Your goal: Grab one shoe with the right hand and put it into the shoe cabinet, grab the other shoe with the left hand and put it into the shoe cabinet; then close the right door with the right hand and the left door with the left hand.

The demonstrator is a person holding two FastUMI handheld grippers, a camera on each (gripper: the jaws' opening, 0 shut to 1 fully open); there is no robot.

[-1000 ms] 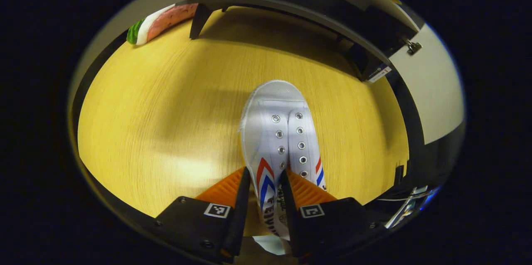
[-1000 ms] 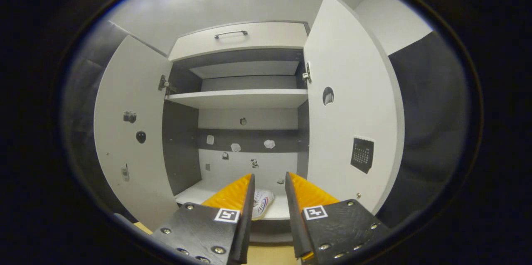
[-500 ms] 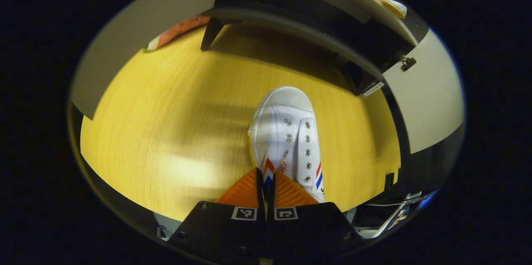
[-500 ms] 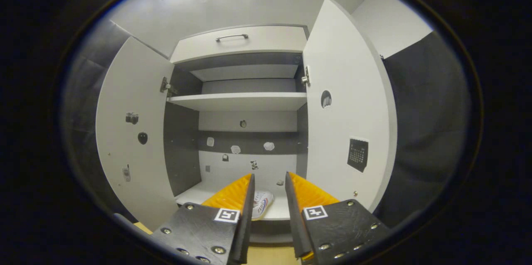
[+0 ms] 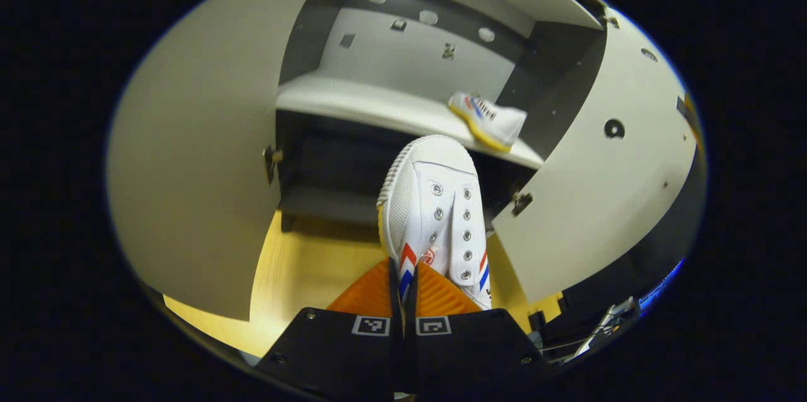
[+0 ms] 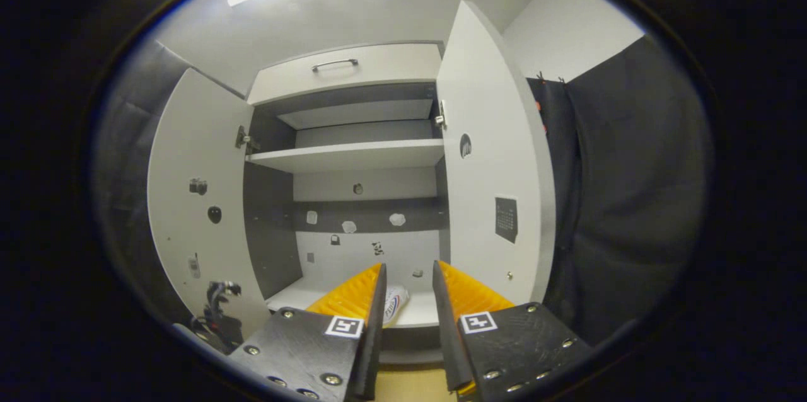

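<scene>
Lifted since a second ago, the white canvas sneaker (image 5: 438, 210) now hangs in front of the open shoe cabinet (image 5: 403, 106) rather than lying on the wooden floor (image 5: 309, 263). In the left gripper view, the left hand-held gripper (image 5: 401, 282) is clamped on the sneaker's side wall by the red and blue chevrons, its fingers pressed almost together, toe pointing toward the cabinet's front edge. The other sneaker (image 5: 488, 120) lies on the bottom shelf (image 5: 353, 103) near its right end, close to the dark side wall. The left door (image 5: 195, 162) and right door (image 5: 599, 181) both stand open.

In the right gripper view, the right hand-held gripper (image 6: 406, 301) is held with its fingers apart and nothing between them, facing the cabinet from farther back. The shelved sneaker (image 6: 394, 304) shows through the gap, at the bottom shelf's (image 6: 296, 295) front edge. Both doors (image 6: 195, 200) (image 6: 492, 156) are swung wide, a drawer (image 6: 343, 71) above them shut. A dark cloth (image 6: 624, 200) hangs to the right.
</scene>
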